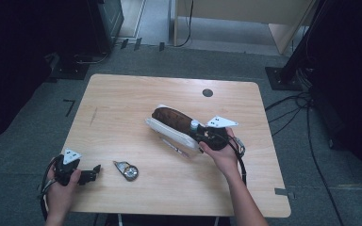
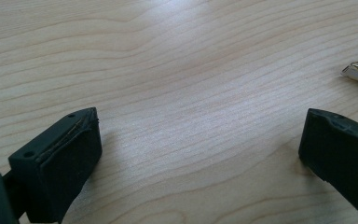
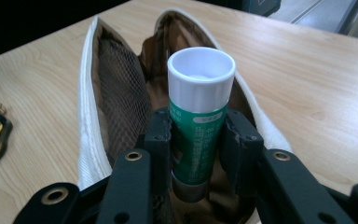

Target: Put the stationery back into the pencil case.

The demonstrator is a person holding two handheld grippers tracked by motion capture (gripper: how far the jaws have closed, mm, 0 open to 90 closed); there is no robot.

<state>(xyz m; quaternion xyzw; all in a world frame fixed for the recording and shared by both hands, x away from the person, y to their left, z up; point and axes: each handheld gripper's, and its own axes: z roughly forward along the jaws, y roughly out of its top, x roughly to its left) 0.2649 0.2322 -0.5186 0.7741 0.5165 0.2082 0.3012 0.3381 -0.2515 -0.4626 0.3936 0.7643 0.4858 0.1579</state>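
One green tube (image 3: pixel 198 135) with a white cap is sitting clamped between the jaws of the right gripper (image 3: pixel 198 140), cap end pointing up the frame in the right gripper view. It is hanging at the open mouth of a white pouch (image 3: pixel 89 116), whose brown lining and mesh pocket are showing behind and beside it. In the high view the tube (image 1: pixel 194 125) is lying just right of centre, at the near end of the pouch (image 1: pixel 169 129), with the right gripper (image 1: pixel 206 137) and the person's right hand (image 1: pixel 225 155) reaching in from the lower right. The pouch is resting slantwise on the wooden table (image 1: pixel 122 101).

Farther out, a small metal object (image 1: pixel 127 170), possibly a tape measure, is lying in the lower middle of the high view, well apart from the pouch. At lower left the left gripper (image 1: pixel 93 172) is resting near the table's edge in the left hand (image 1: pixel 61 188). In the left gripper view its jaws are standing wide apart over bare wood (image 2: pixel 191 93), gripping nothing.
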